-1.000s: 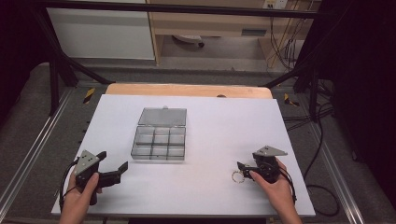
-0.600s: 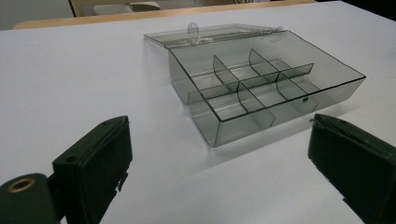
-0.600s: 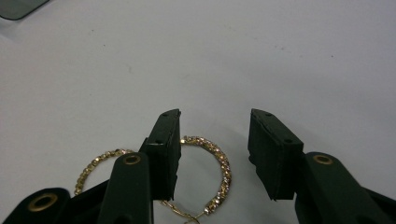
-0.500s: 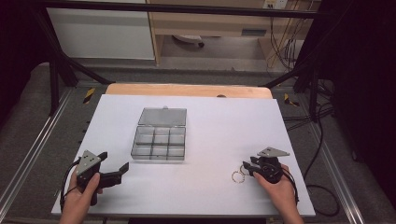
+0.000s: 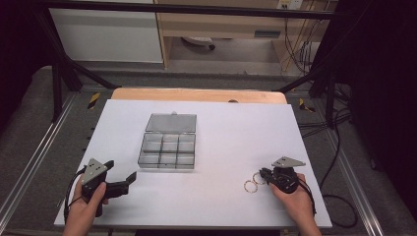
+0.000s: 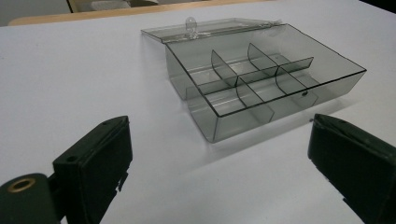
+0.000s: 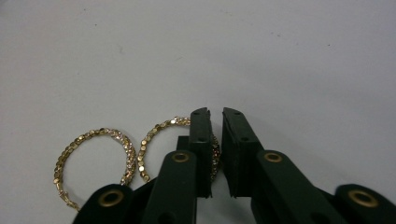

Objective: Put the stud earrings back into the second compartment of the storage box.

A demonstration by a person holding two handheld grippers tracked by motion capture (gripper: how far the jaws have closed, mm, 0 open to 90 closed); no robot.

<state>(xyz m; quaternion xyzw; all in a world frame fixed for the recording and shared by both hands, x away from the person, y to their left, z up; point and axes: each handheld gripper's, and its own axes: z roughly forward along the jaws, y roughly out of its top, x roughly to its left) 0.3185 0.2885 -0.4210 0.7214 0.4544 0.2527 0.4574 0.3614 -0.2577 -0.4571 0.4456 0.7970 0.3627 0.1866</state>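
Two gold beaded hoops lie touching on the white table [image 5: 221,132] at the front right: one hoop [image 5: 250,187] [image 7: 88,135] rests free, the other hoop [image 5: 258,177] [image 7: 156,128] has its rim in the narrow slit between the jaws of my right gripper [image 5: 263,173] [image 7: 215,112], which is shut on it. Part of that hoop is hidden under the left jaw. My left gripper [image 5: 120,172] [image 6: 219,123] stands wide open at the front left with nothing between its jaws, just short of a clear smoky compartment box [image 5: 167,158] [image 6: 280,98].
The box's lid [image 5: 171,123] lies flipped open toward the far side, and its several compartments hold nothing. A wooden edge [image 5: 196,95] runs behind the white surface. Black frame bars and cables [image 5: 314,73] stand around the table.
My right gripper has slid a little to the right and toward me, and both hoops show beside its tip. The left gripper has barely moved.
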